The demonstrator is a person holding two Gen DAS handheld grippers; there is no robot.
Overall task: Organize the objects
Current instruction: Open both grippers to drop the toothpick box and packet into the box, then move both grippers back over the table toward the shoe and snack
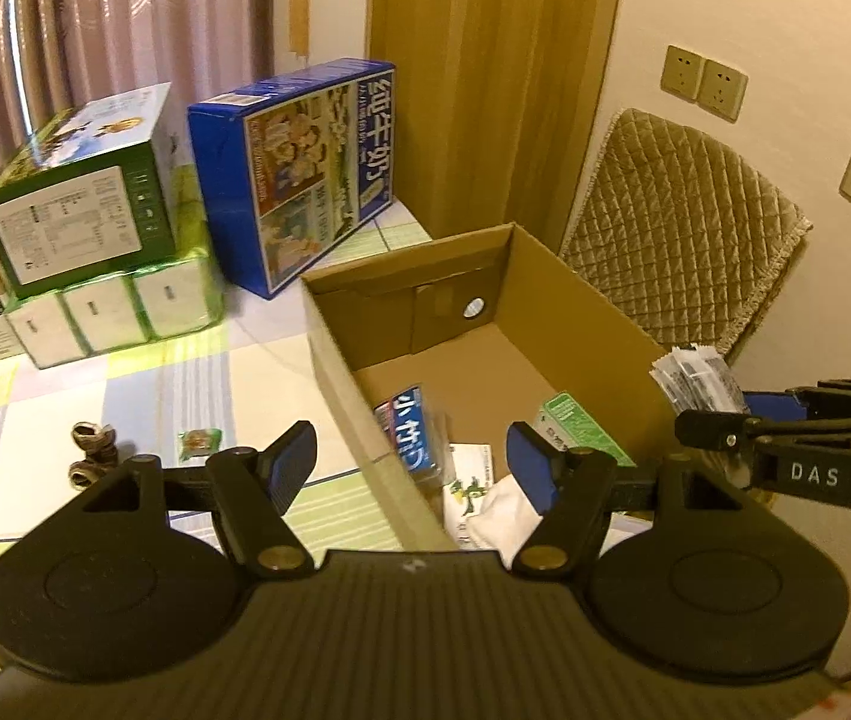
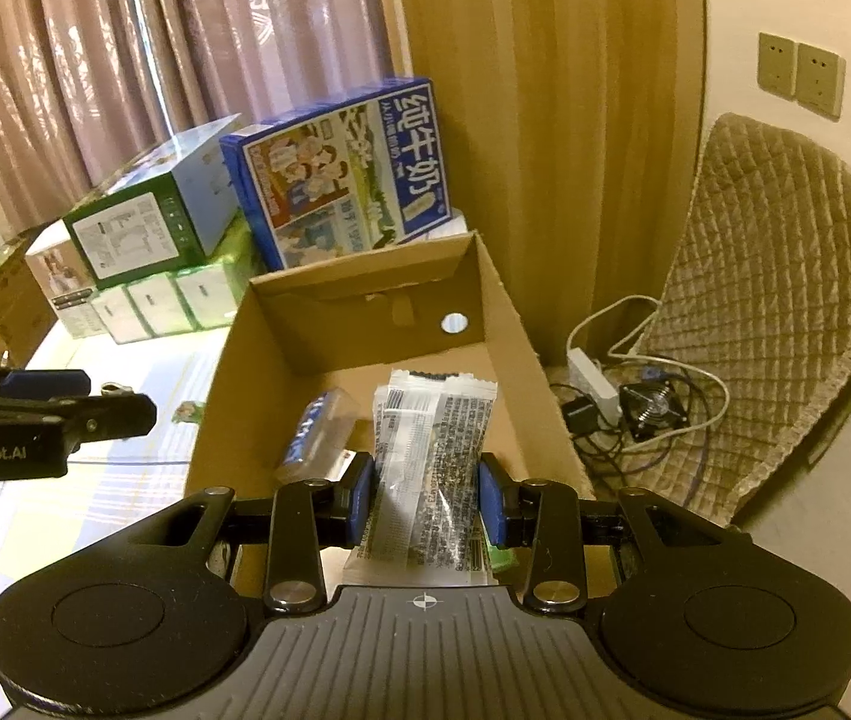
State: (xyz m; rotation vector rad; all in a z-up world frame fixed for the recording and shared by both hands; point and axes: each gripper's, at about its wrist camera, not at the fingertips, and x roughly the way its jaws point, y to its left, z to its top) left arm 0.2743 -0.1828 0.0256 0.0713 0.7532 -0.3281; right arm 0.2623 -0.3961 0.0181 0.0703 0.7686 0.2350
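Observation:
An open cardboard box [image 1: 581,300] [image 2: 509,324] stands on the floor mat. Inside it lie a blue-labelled packet [image 1: 410,435] [image 2: 317,429], a green carton [image 1: 581,420] and white items [image 1: 485,504]. My right gripper [image 2: 428,501] is shut on a bundle of clear printed sachets [image 2: 431,456] [image 1: 695,384] and holds it over the box's near end. My left gripper [image 1: 413,462] stands open above the box's left wall with nothing between its fingers. A small green snack packet [image 1: 200,441] [image 2: 188,411] and two brownish wrapped sweets [image 1: 92,456] lie on the mat left of the box.
A blue milk carton box [image 1: 299,168] [image 2: 341,168] and stacked green and white boxes [image 1: 83,252] [image 2: 143,252] stand behind the cardboard box. A quilted cushion [image 1: 683,228] [image 2: 785,276] leans on the wall at the right, with cables and a power strip [image 2: 596,384] beneath.

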